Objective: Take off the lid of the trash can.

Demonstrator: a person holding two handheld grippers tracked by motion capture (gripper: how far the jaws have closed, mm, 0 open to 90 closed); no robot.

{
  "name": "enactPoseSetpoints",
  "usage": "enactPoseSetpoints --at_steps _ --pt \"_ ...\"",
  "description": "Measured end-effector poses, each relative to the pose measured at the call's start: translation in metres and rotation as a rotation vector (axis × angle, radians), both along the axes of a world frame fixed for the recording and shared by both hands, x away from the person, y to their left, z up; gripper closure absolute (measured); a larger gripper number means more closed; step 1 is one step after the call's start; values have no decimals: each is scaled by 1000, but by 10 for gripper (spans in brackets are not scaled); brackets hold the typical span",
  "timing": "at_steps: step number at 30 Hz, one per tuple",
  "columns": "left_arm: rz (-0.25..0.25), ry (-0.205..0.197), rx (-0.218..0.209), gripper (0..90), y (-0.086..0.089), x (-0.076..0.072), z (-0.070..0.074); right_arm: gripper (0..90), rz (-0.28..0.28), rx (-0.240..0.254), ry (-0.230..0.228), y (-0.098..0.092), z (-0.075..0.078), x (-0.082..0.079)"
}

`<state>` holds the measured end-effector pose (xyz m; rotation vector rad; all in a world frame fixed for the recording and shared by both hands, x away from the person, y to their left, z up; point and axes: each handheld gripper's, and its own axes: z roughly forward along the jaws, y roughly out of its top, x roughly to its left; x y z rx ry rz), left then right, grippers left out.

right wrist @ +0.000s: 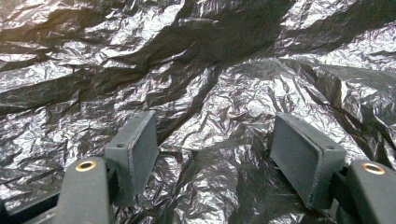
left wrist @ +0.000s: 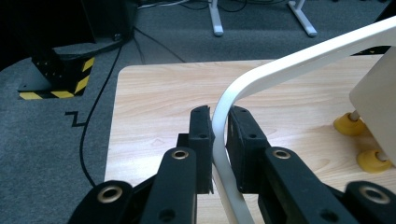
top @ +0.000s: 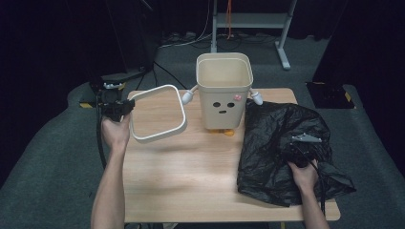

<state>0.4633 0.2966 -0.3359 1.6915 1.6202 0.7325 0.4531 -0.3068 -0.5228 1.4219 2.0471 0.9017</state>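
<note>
Left gripper (left wrist: 219,135) fingers clamp white square plastic frame (top: 157,113), beside beige face-printed bin (top: 224,90) on wooden bench (top: 191,181). Right gripper (right wrist: 215,154) fingers spread over crumpled black plastic bag (top: 282,143); bag's underside hidden.

Left forearm (top: 109,191) reaching up from the bottom edge, hand (top: 116,131) wrapped round the left gripper (top: 125,108), held above table level. Jaws nearly together, pinched on a thin rim, pads (left wrist: 204,140) pressing from both sides. Right hand (top: 302,172) lower, at the right, gripping the right gripper (top: 301,143). Jaws set wide apart, pads (right wrist: 306,156) clear of contact.
</note>
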Motion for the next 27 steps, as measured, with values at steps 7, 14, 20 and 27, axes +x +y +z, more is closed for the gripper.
enactPoseSetpoints --at_steps 7,14,20,27 --pt "10 15 -13 800 3 -2 -12 316 0 0 0 0 0 0" --pt "18 36 -16 800 6 -2 -25 316 -1 0 0 0 0 0" --pt "23 40 -27 800 9 -2 -34 315 -1 0 0 0 0 0" --pt "28 50 -20 801 7 -1 -44 314 -1 0 0 0 0 0"
